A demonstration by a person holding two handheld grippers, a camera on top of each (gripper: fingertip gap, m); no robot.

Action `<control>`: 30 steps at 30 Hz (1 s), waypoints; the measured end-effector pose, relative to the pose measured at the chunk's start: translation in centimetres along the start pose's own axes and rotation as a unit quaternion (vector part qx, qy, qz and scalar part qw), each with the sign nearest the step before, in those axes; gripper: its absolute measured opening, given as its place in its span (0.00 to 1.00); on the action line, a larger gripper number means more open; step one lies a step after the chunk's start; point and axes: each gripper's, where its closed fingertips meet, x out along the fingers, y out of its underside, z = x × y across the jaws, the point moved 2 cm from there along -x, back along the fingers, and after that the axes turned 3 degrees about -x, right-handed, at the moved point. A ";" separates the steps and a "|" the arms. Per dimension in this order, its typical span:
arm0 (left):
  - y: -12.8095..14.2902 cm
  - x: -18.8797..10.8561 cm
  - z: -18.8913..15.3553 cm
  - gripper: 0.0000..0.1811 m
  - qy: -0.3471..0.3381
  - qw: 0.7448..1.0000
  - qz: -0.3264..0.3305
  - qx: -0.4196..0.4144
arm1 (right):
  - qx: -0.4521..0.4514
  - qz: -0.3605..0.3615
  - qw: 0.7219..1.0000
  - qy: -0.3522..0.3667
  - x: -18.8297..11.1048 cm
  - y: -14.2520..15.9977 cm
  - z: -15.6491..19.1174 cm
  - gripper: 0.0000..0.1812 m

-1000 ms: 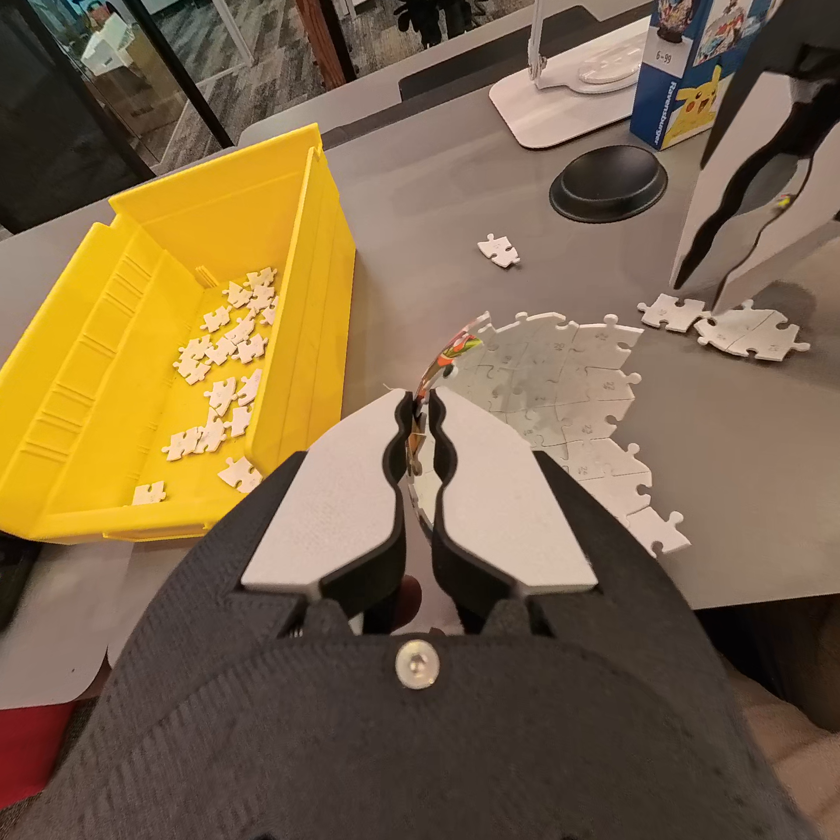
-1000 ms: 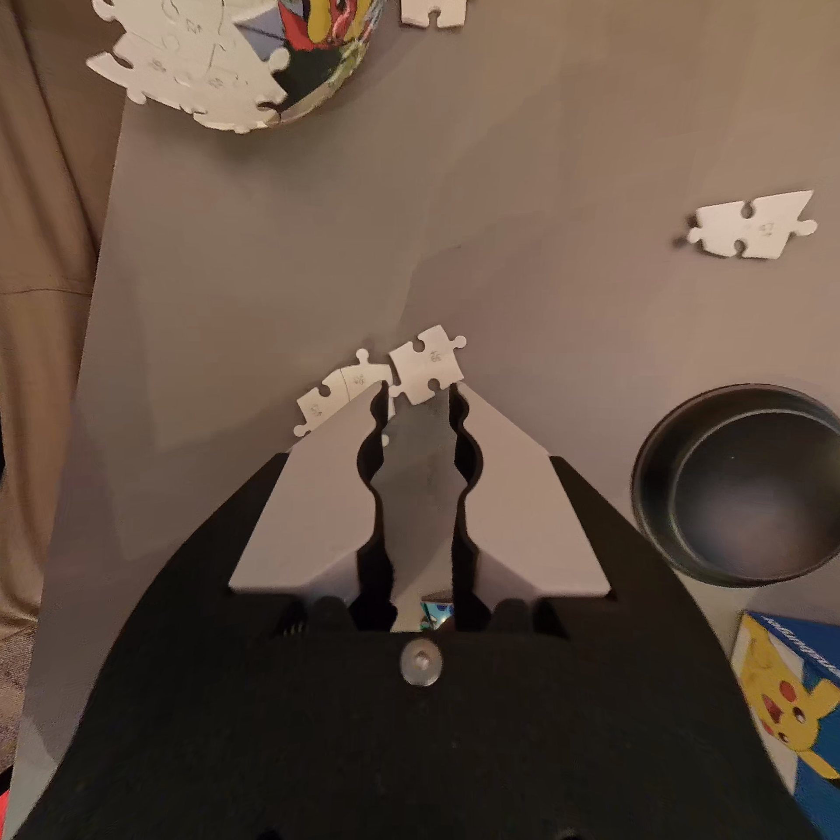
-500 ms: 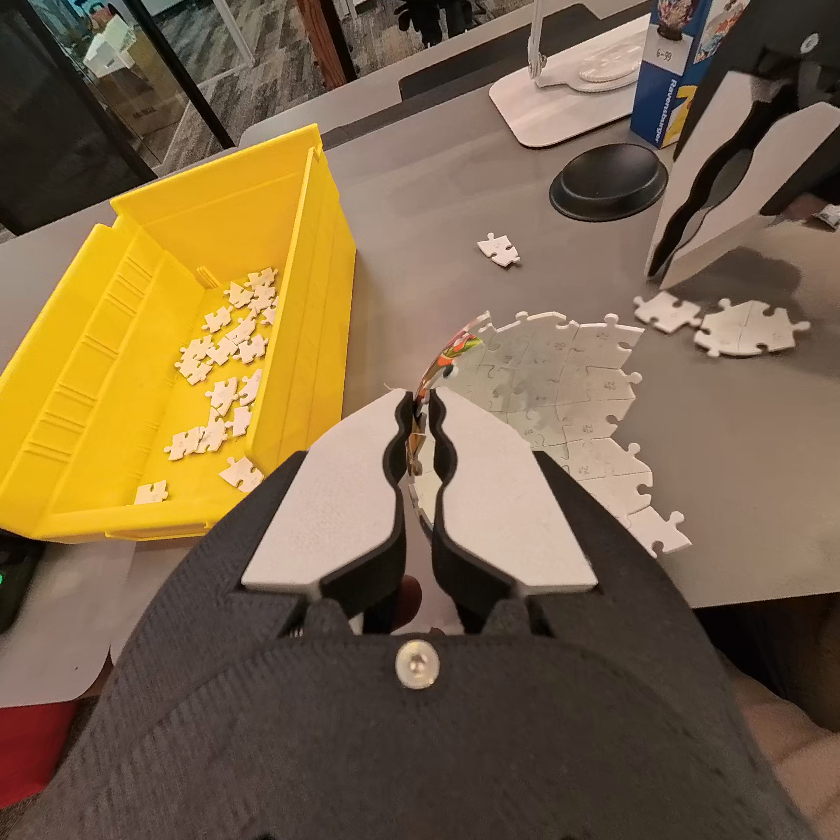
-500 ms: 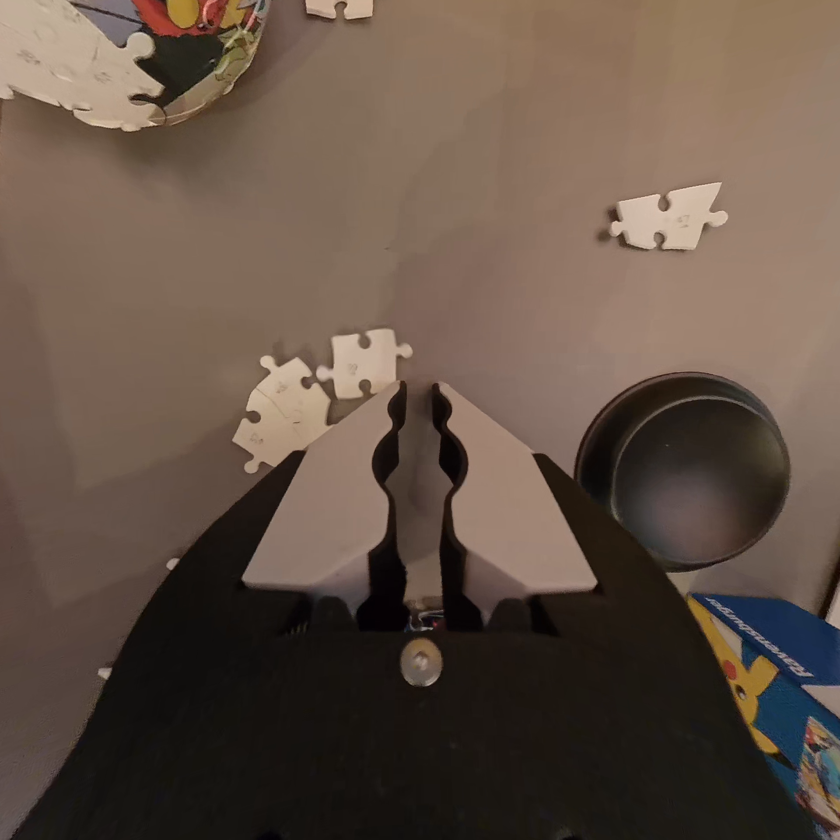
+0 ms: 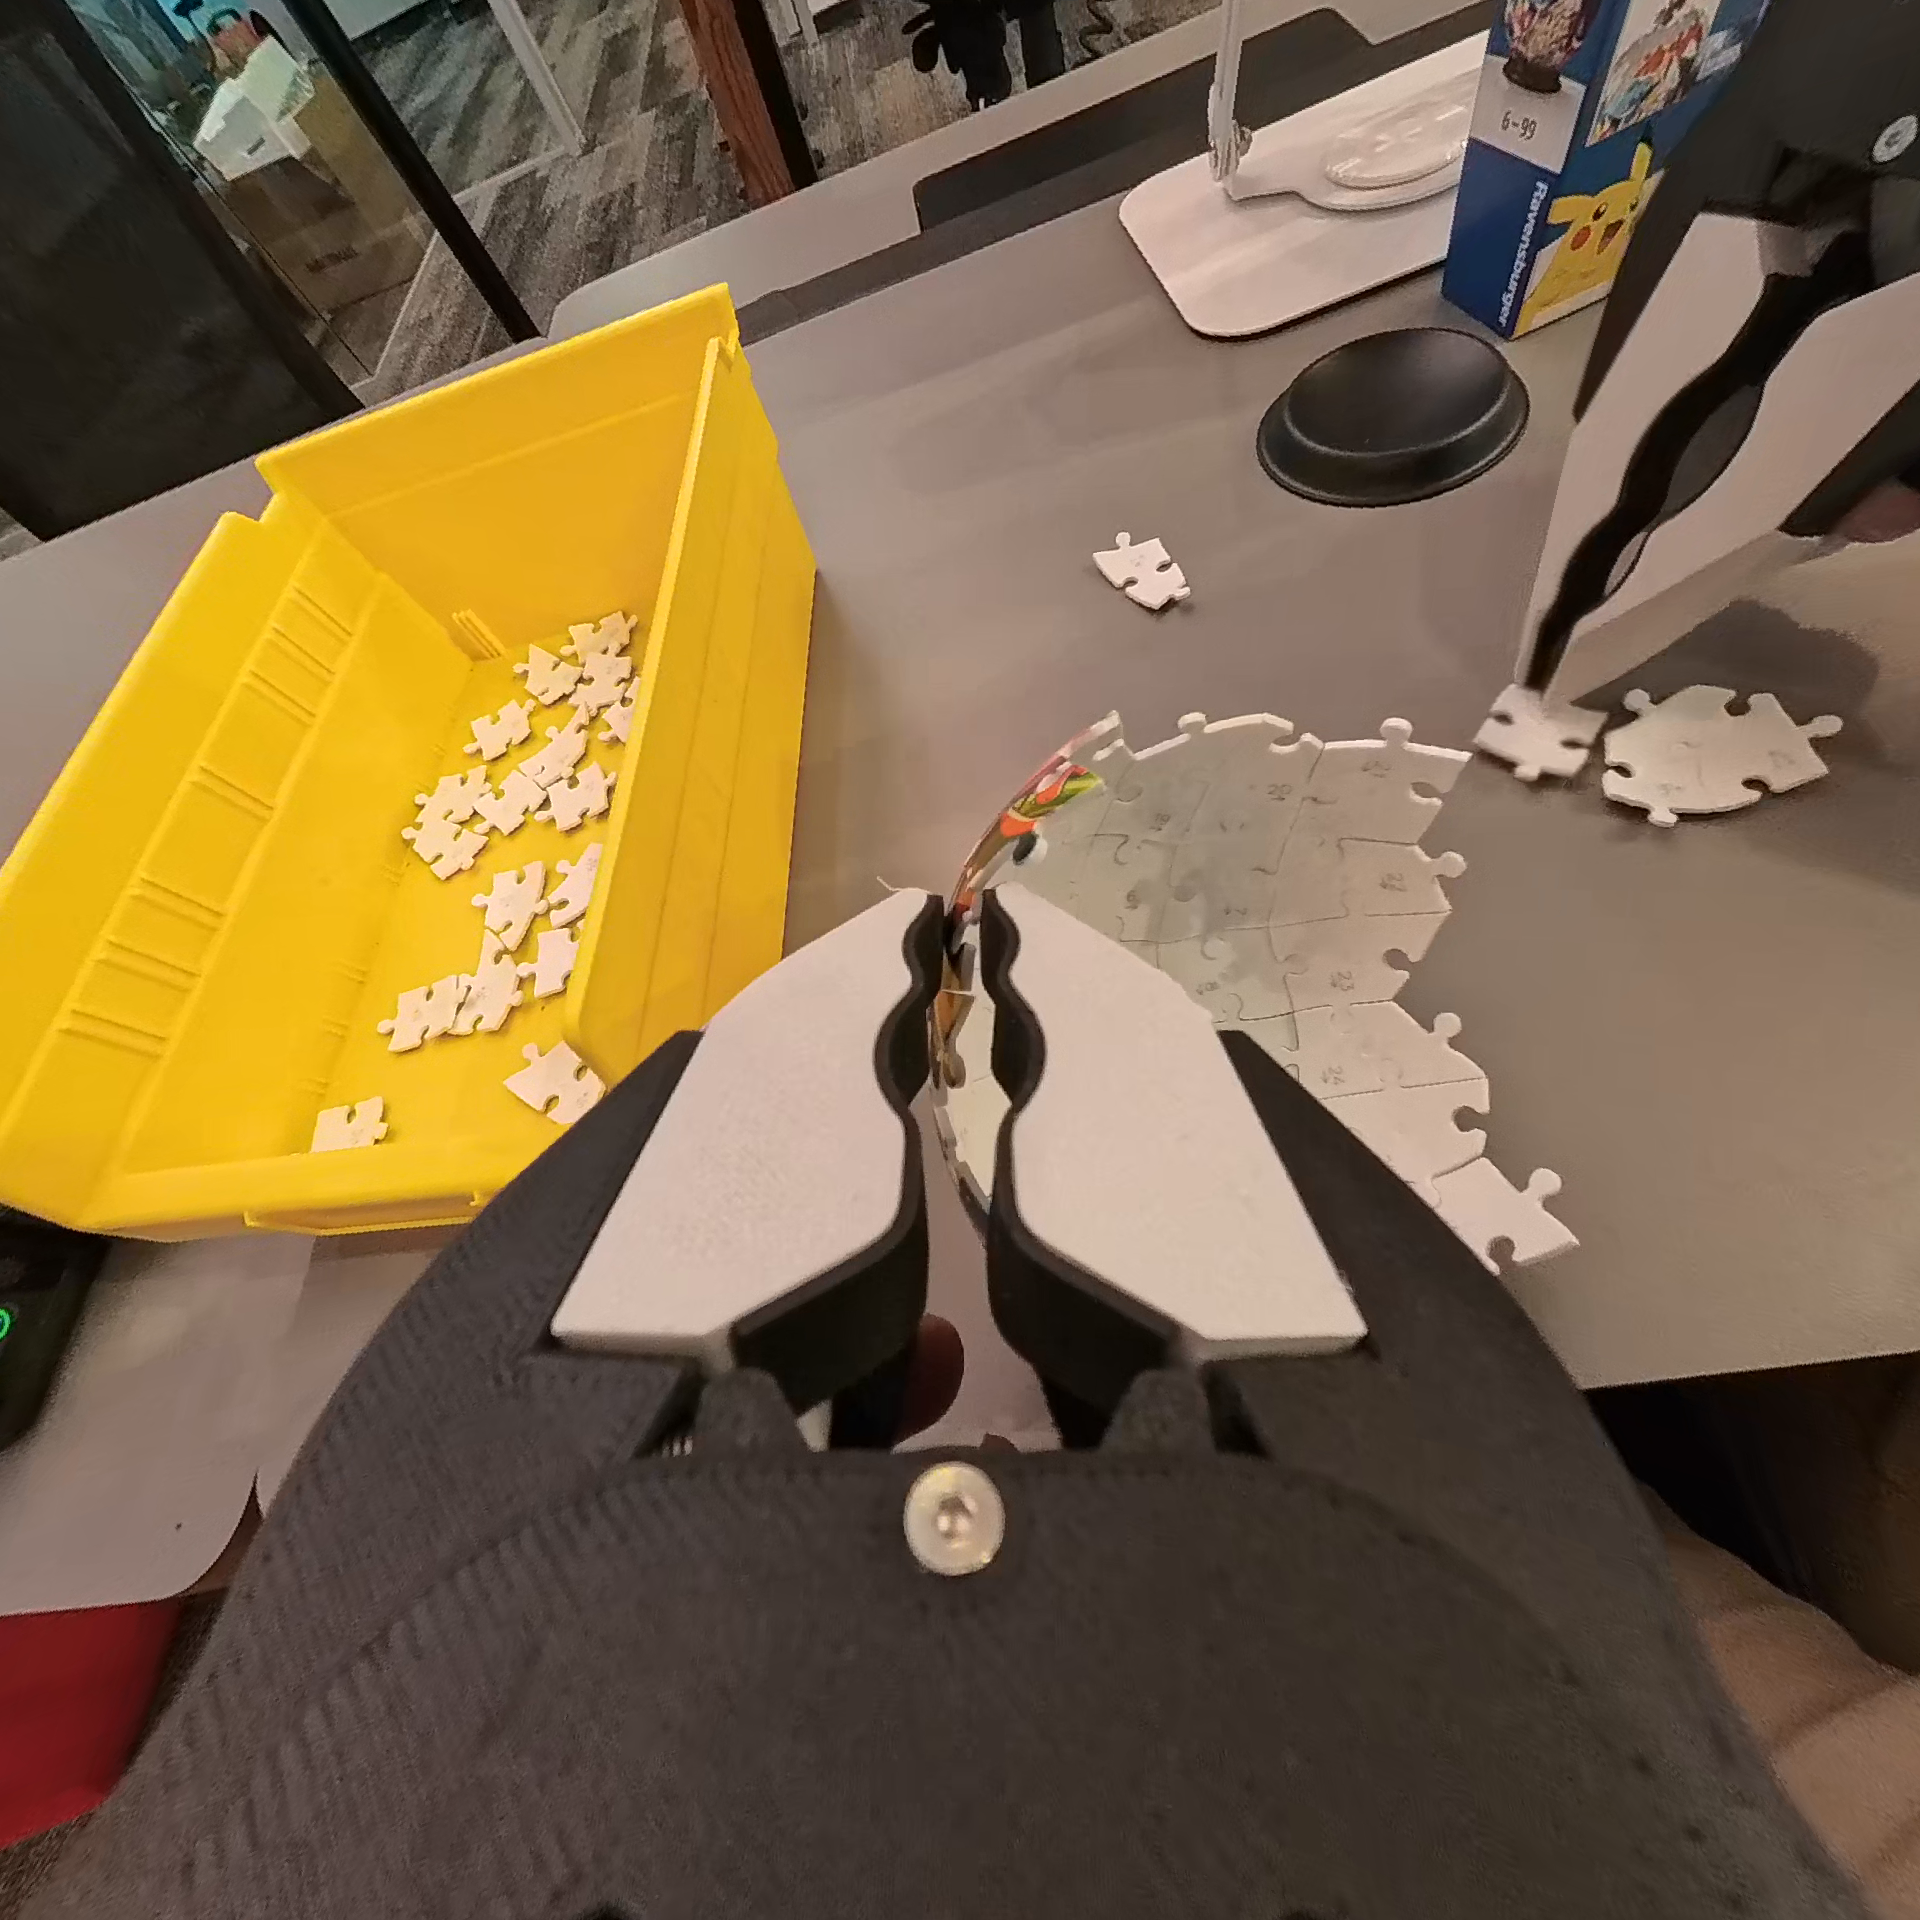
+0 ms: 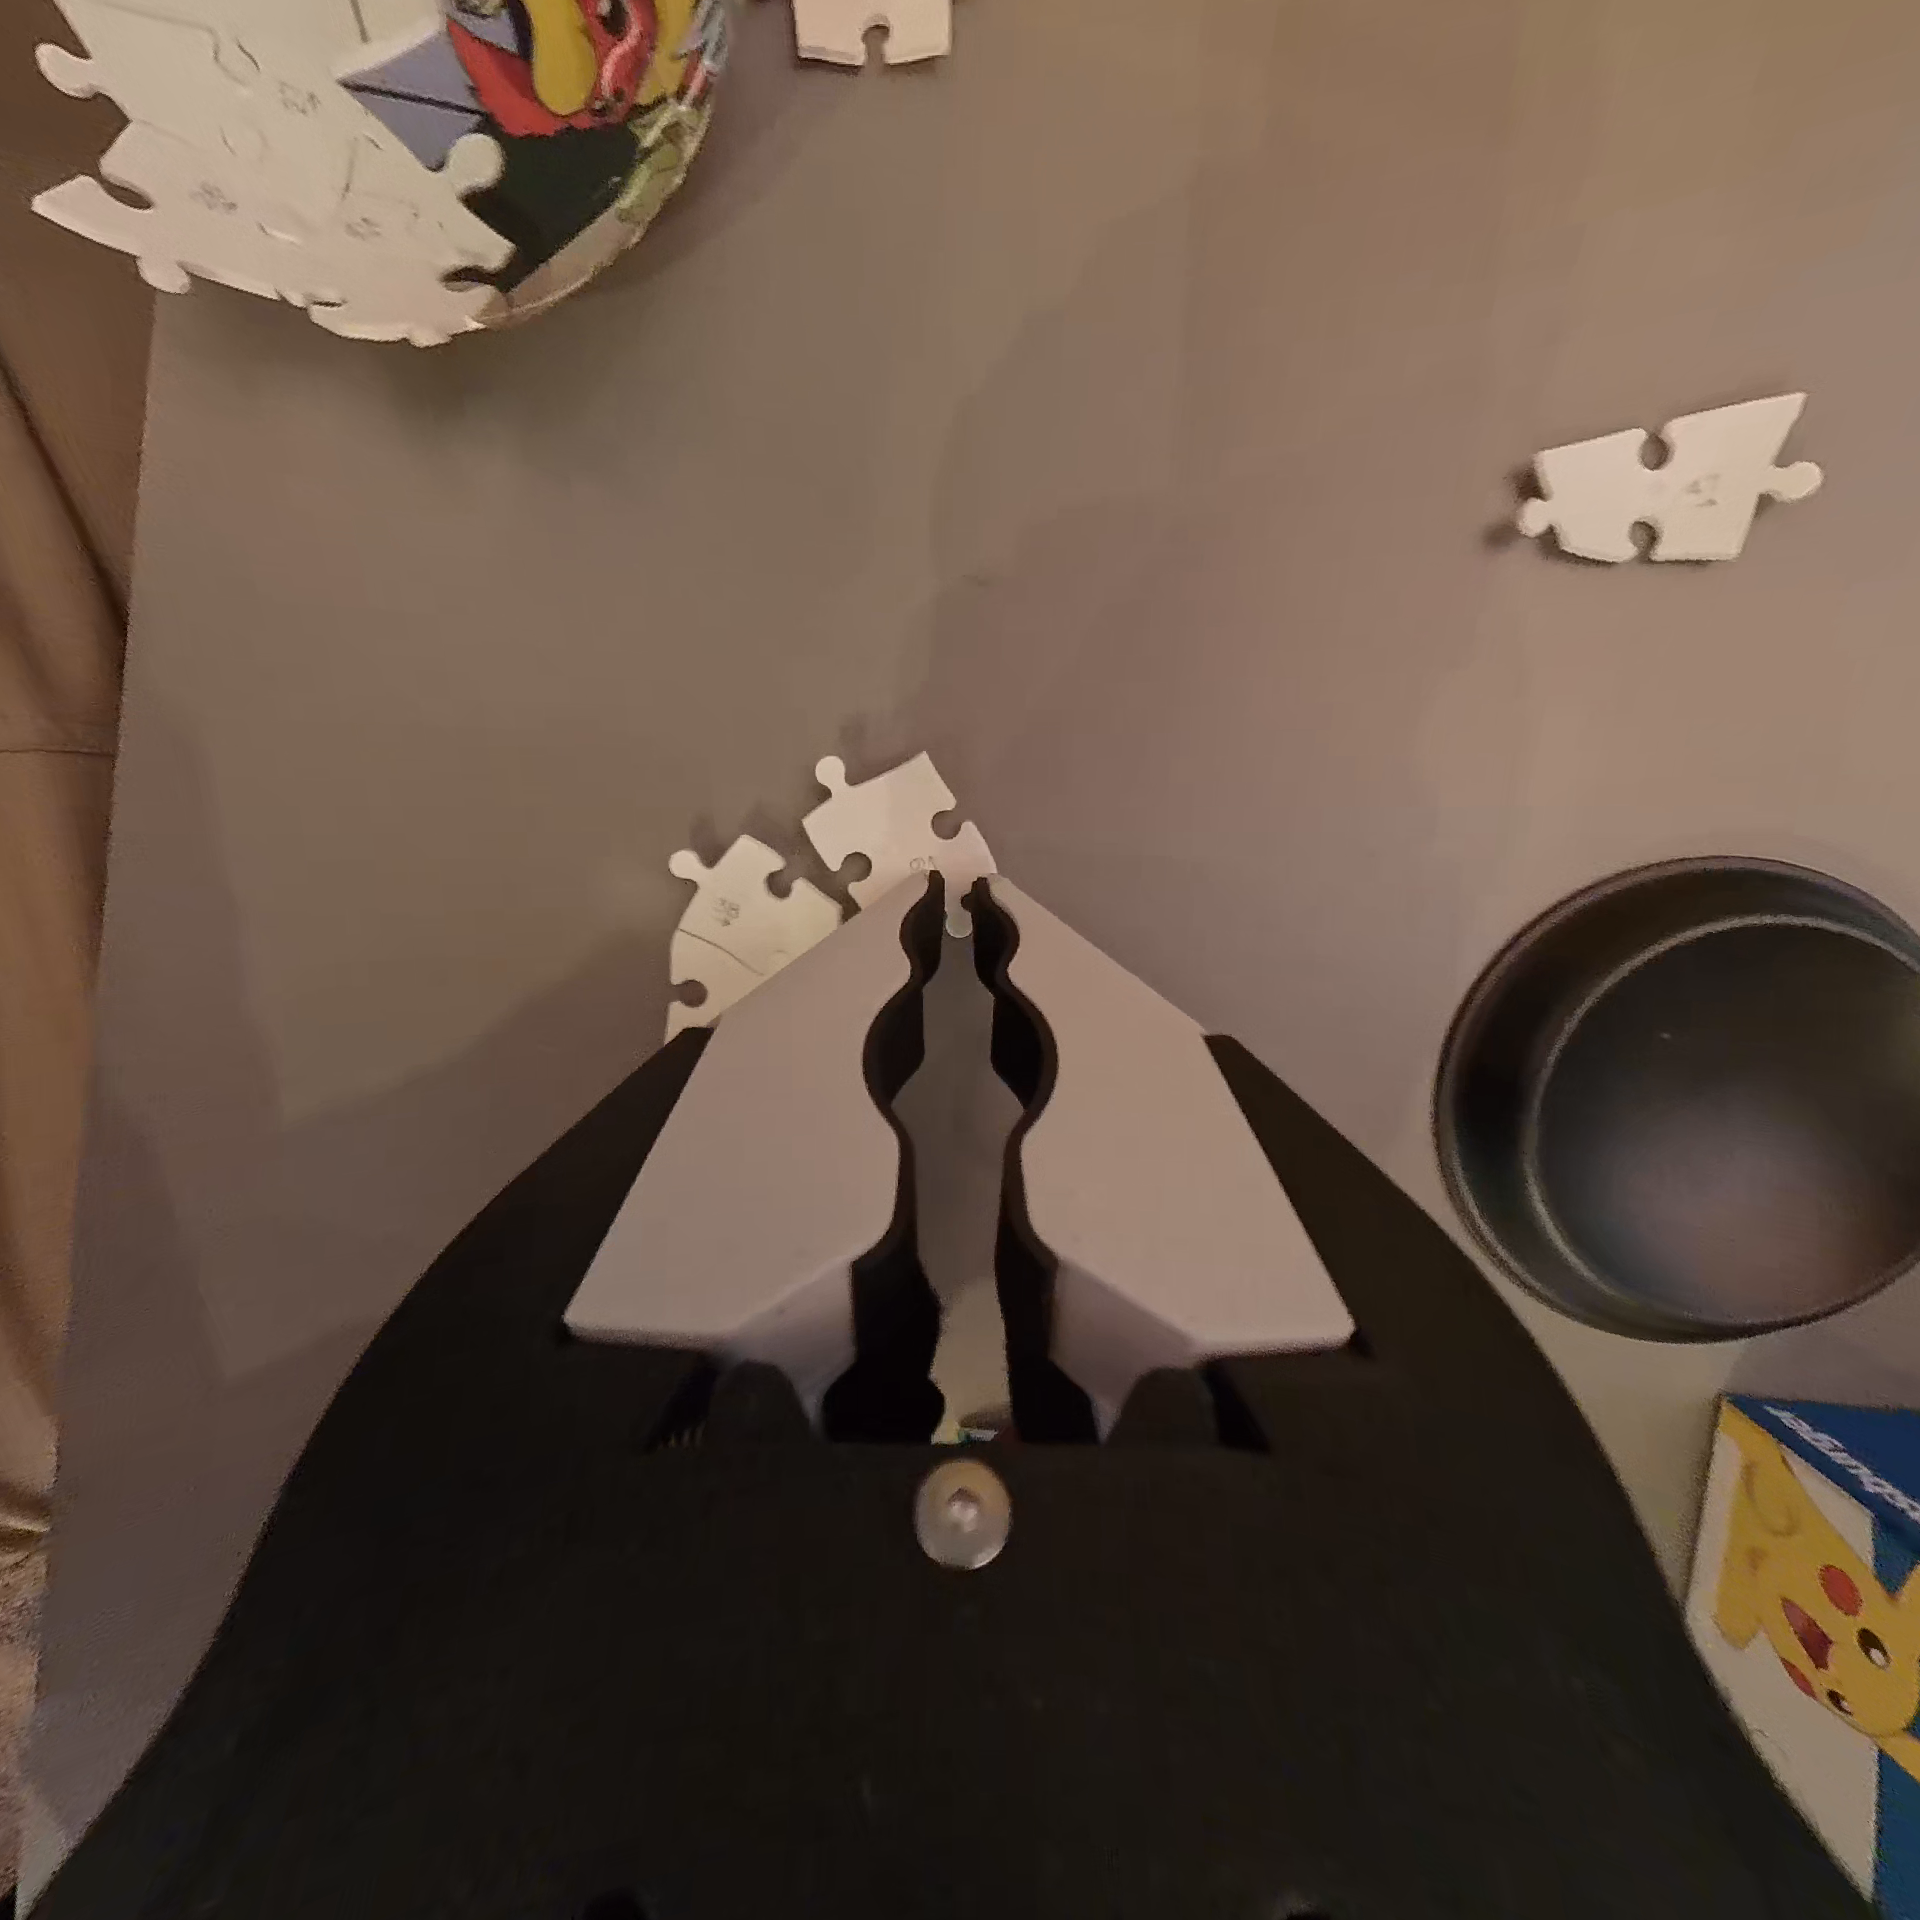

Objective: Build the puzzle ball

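The partly built puzzle ball [image 5: 1278, 883] is an open shell, white inside and printed outside, resting on the grey table; it also shows in the right wrist view [image 6: 312, 177]. My left gripper [image 5: 963, 909] is shut on its near rim. My right gripper [image 6: 953, 888] has its tips pinched on the edge of a single white puzzle piece [image 6: 894, 821] that lies on the table. That piece touches a small joined cluster [image 6: 738, 925]. The left wrist view shows the right gripper [image 5: 1538, 675] tip down on this piece [image 5: 1538, 732].
A yellow bin [image 5: 707, 623] at the left holds several loose white pieces [image 5: 520, 790]. A joined pair of pieces [image 6: 1673, 483] lies apart on the table. A black round cap [image 6: 1694, 1164], the puzzle box [image 6: 1808, 1662] and a white stand base [image 5: 1278, 249] sit farther back.
My right gripper narrowed from open to pinched and came down onto the single piece, which shifted against the cluster. My left gripper kept its hold on the ball rim.
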 end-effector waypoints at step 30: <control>0.0 -0.1 -0.1 0.03 0.001 1.000 0.000 0.003 | -0.082 0.044 0.995 -0.024 -0.1 0.5 0.7 0.00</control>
